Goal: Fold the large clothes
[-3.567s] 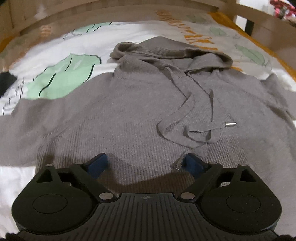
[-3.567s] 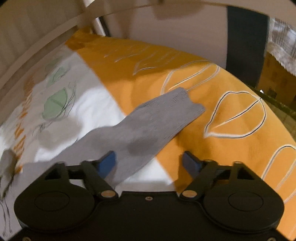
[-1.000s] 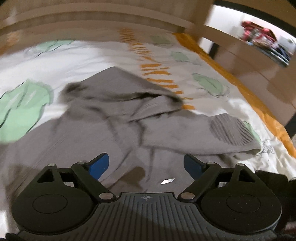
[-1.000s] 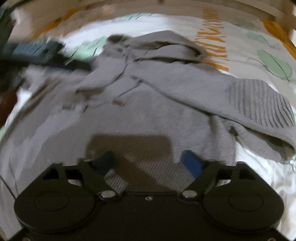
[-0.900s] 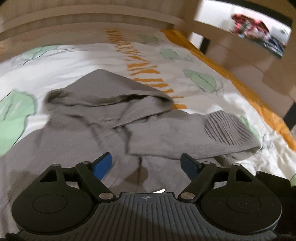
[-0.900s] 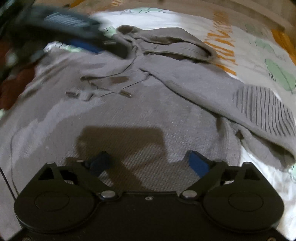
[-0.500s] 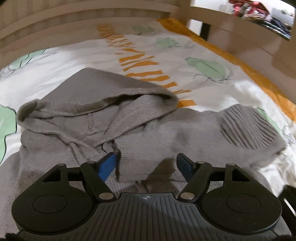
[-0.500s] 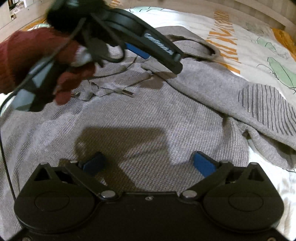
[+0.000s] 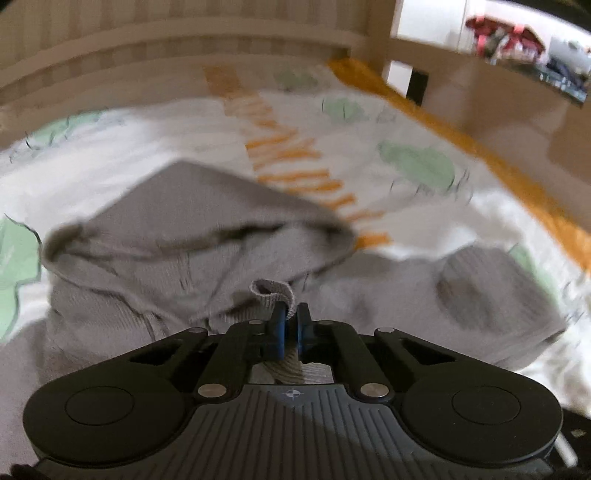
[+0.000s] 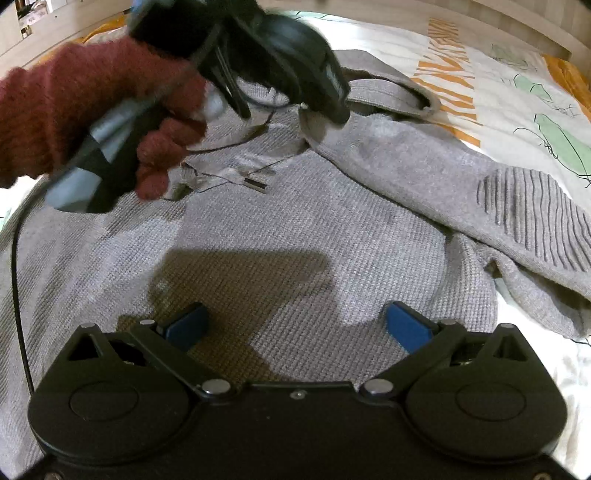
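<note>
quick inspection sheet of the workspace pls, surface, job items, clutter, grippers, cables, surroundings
surface: bed cover, white with green leaf prints and orange markings, orange border at the far edge.
job's things: grey hoodie spread flat, hood at the far end, one sleeve folded across the body, drawstring metal tip lying on the chest.
clutter: nothing seen.
grippers: left gripper shut on a fold of hoodie fabric near the hood; right gripper open above the hoodie body, holding nothing.
cables: thin black cable trailing from the left gripper's handle.
surroundings: wooden bed frame; blurred colourful items beyond it.
</note>
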Demonstrator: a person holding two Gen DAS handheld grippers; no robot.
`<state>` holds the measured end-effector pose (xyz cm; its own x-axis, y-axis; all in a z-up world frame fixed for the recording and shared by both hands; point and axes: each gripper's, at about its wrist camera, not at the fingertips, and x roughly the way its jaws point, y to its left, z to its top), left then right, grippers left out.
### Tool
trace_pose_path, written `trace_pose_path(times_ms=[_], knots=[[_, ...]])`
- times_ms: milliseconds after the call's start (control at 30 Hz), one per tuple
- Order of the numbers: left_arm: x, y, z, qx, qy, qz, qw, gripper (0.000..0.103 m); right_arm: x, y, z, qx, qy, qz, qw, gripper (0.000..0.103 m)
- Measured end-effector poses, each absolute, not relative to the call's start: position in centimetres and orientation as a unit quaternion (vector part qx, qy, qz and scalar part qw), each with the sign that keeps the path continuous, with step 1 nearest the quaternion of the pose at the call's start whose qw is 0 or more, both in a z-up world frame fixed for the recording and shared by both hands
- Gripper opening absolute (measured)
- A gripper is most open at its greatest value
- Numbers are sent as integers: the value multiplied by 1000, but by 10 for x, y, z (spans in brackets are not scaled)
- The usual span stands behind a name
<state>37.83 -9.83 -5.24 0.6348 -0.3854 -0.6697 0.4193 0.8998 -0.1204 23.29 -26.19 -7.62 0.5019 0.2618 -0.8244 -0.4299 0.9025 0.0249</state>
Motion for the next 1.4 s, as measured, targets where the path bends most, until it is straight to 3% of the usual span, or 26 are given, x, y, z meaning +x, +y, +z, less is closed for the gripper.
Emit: trace_pose_path(times_ms=[267,467,867,1133,1400], knots=[[341,-52,40,-32,285,-255,923,5,233,-264,-75,-85,451,197,867,102],[331,4,59,-46,269,-211,939,5,237,-273,-72,-53,439,187,877,102],[335,98,-5,-82,334,-86,935,5,240,-279,-71,-34,431,179,883,102],[340,128,-51,-114,371,-58,920,5,245,-299,-60,-21,375,169,911,102],[345,127,-65,-68,397,-49,914,6,267,-346,-78,26,426,47,903,98]])
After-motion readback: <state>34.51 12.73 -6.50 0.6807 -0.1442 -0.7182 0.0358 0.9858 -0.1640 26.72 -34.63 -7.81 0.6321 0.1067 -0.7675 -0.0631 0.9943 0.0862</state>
